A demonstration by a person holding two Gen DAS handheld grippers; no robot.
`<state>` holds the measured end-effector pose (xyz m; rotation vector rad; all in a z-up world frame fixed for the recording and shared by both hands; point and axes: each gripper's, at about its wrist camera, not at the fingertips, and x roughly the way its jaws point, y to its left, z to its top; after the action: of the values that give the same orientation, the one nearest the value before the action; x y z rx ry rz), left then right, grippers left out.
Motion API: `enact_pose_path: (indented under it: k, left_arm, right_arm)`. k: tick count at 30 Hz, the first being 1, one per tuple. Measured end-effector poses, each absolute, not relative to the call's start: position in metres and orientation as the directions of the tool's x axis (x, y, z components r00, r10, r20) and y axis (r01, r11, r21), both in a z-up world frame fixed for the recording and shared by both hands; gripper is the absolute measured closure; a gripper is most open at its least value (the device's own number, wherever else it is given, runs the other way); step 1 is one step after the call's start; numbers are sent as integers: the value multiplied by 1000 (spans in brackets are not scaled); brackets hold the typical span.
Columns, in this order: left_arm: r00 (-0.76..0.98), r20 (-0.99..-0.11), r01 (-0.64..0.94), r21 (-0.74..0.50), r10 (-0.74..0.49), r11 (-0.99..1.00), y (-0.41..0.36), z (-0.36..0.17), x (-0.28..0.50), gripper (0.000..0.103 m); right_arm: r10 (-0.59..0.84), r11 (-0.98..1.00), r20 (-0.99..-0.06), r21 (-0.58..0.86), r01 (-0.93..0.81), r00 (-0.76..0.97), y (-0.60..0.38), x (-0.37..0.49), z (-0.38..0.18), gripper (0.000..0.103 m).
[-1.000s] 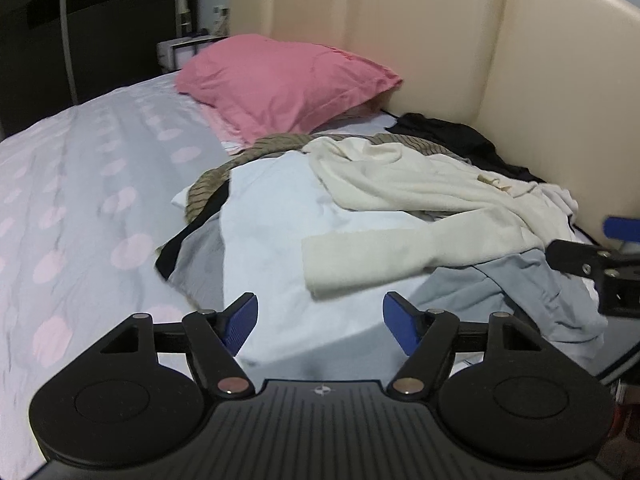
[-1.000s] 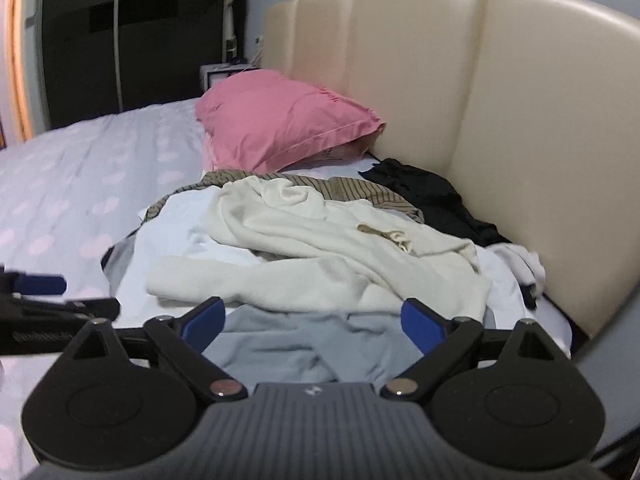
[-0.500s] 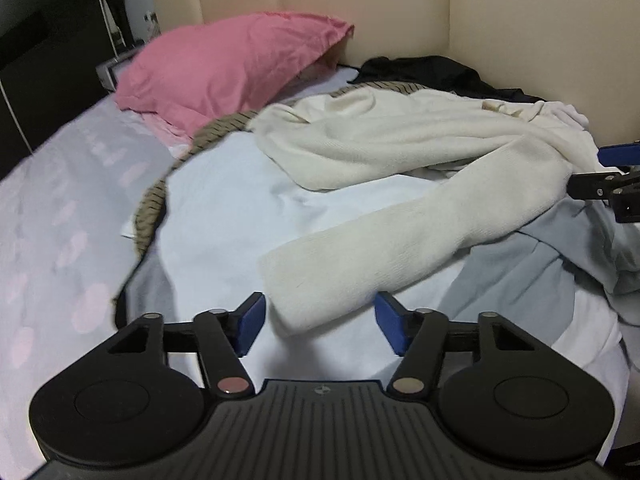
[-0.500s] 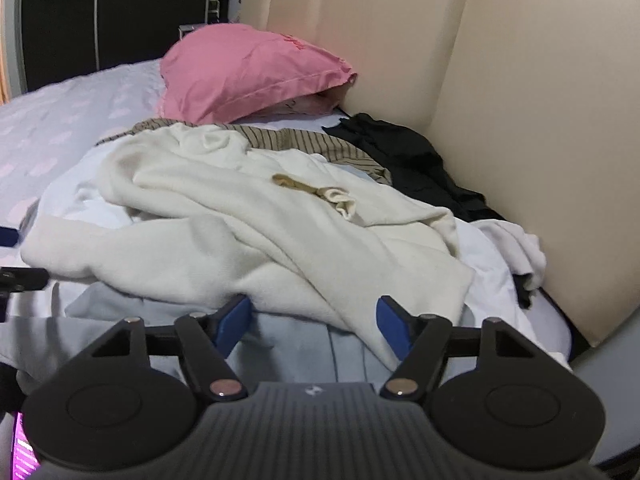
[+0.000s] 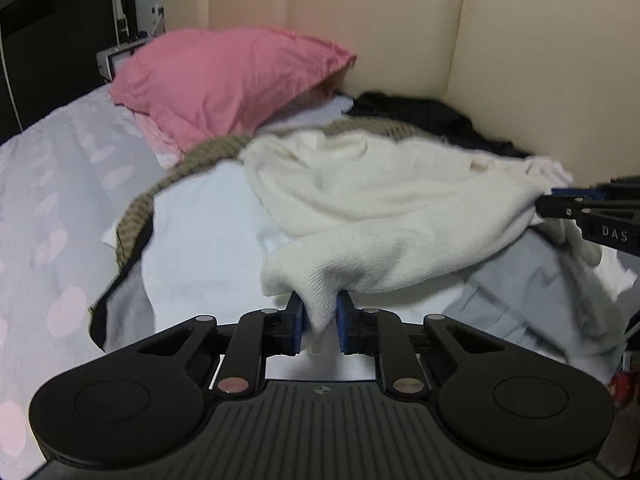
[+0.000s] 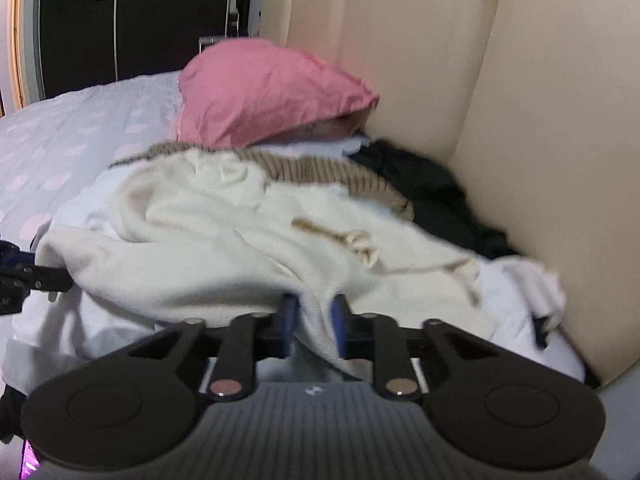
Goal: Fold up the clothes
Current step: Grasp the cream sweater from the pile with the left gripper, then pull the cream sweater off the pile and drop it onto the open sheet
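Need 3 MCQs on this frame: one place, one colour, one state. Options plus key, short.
1. Where does the pink pillow lie?
A. against the headboard
B. on the floor
C. under the clothes pile

2. What colour is the garment that both tongs grip?
A. black
B. cream
C. pink

3. What state are the left tongs in?
A. wide open
B. shut on nothing
C. shut on the cream sweater

Key: 1 A, the pillow leans on the beige panels; 2 B, cream knit fabric sits between the blue pads in both wrist views; 3 C, its sleeve end is pinched there, and the right tongs pinch another edge.
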<state>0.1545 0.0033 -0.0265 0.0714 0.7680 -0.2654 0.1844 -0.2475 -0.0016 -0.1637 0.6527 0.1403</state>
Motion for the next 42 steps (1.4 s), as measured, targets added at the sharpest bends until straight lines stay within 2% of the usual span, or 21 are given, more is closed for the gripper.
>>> enact_pose_path:
  k: [1,3,9,13,16,18,20,22,23,31,39,42]
  left_arm:
    - [704,-679,256,-33,-209,966,5,-15,152,89]
    - [733,-646,251,-37,-215,967,10,7,149,90]
    - [782,-567,250,-95,-259,964,32,77,120,92]
    - [842,-498,203,-62,-206,977,45,109,88,92]
    - [870,-463,149,-83,-171,985,72,133,67,93]
    - [894,-433,93,-67,-113,993,97,148,50,93]
    - [908,-415,35,-59,-56,998,127,161,33,93]
    - [915,-402,-26,-58,1,998,159,172,16,92]
    - [915,-402,-54,-61,25,997,175,177,6,93]
    - [869,-358,-356,31,343,934,287,206,-85,93]
    - [617,-435,-669,149,656,728,408,176,-170,92]
    - [508,-497,-746,154,703,648,446,155,-193,92]
  right_arm:
    - [90,980,-607,-89,-180,790,-250,183,6,103]
    - [113,982,-593,-57,-181,797,-252,180,24,101]
    - [221,948,-484,-96,-303,847,-212,147,103,103]
    - [253,935,-479,-102,-340,841,-182,127,142,102]
    - [241,942,-510,-81,-325,826,-175,117,149,97]
    - [216,942,-531,-109,-318,820,-174,108,145,96]
    - [190,940,-554,-136,-314,810,-174,98,138,89]
    - [169,939,-571,-154,-307,804,-172,89,130,74]
    - [160,939,-576,-162,-304,802,-171,84,126,71]
    - [227,908,-638,-134,-397,736,-131,61,93,64]
    - [336,837,-676,-105,-537,656,-55,44,62,57]
    - [362,803,-695,-106,-586,621,-25,42,51,55]
